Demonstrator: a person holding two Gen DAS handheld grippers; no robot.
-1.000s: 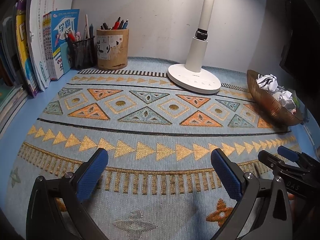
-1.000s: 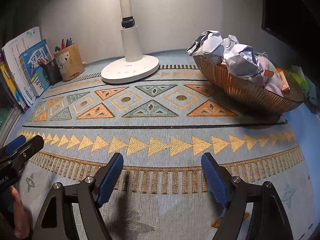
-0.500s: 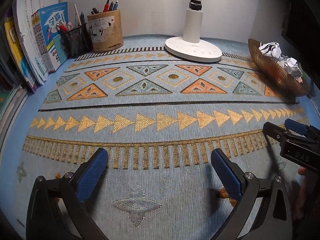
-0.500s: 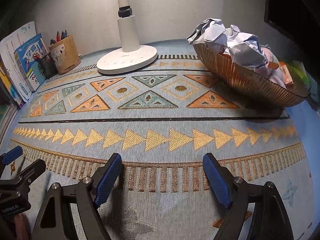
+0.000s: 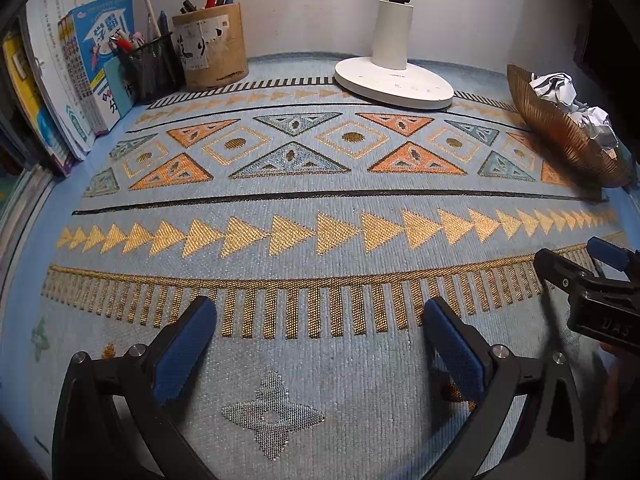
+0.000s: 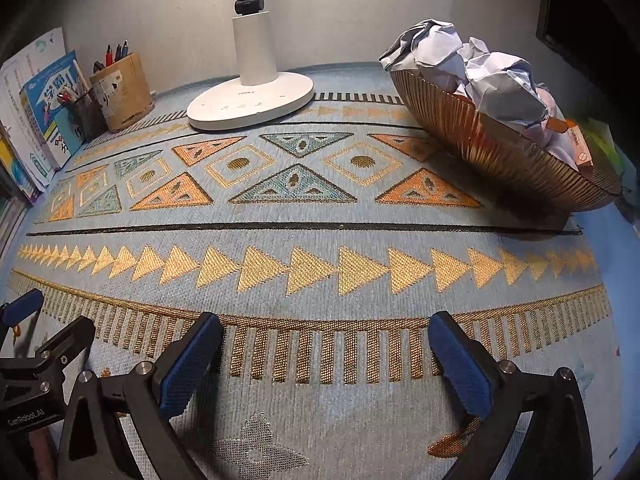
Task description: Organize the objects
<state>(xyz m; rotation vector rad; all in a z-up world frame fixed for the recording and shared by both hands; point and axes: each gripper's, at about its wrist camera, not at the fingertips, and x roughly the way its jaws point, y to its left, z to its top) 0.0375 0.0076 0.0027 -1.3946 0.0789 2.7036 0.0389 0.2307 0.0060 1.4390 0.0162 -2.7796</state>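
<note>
Your left gripper [image 5: 318, 340] is spread and empty, your right gripper [image 6: 324, 354] is opening with nothing between its pads; crumpled paper [image 6: 472, 68] already fills the bowl [image 6: 500, 152] beyond your right jaw, so tidying looks finished.

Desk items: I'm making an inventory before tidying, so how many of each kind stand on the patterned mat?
Pen holders: 2, a wooden one and a black mesh one
Lamps: 1
Bowls of crumpled paper: 1
Total: 4
</note>
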